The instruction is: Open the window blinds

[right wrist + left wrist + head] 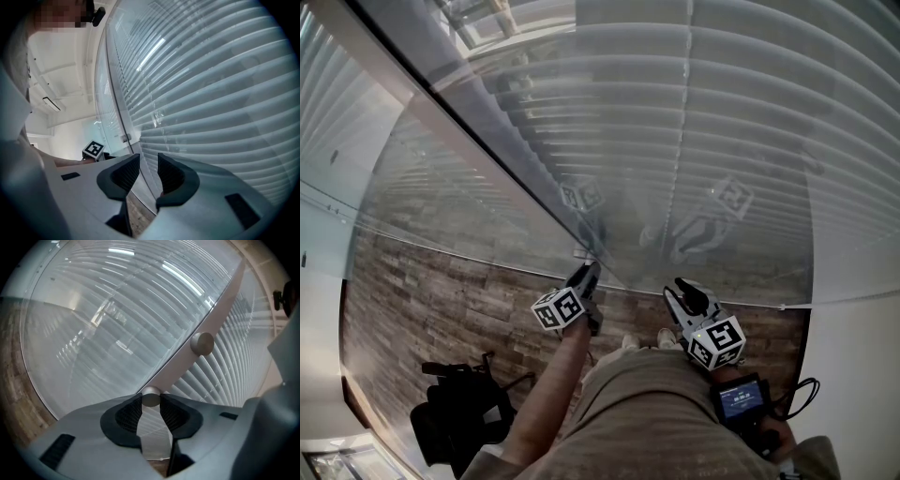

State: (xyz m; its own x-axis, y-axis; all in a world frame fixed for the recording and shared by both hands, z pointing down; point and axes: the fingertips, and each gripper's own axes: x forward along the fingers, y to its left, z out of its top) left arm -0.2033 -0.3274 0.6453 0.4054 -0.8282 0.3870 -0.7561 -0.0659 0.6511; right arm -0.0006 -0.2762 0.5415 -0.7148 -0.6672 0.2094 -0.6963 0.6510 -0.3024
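Note:
White slatted blinds [741, 141] hang behind glass panes, with a pale frame bar [469, 122] between two panes. In the left gripper view a small round metal knob [151, 397] on that frame bar [206, 324] sits between the pads, and my left gripper [151, 401] is shut on it. A second knob [202, 343] sits higher on the bar. The left gripper [586, 277] reaches the bar low down in the head view. My right gripper [682, 292] hovers close to the right pane, open and empty, its jaws [149, 174] facing the overlapping slats [211, 93].
Wood-look floor [441, 300] runs along the foot of the glass. A black chair-like object [459, 412] stands at lower left. A small screen device [742, 398] hangs at the person's waist. A white wall [862, 375] closes the right side.

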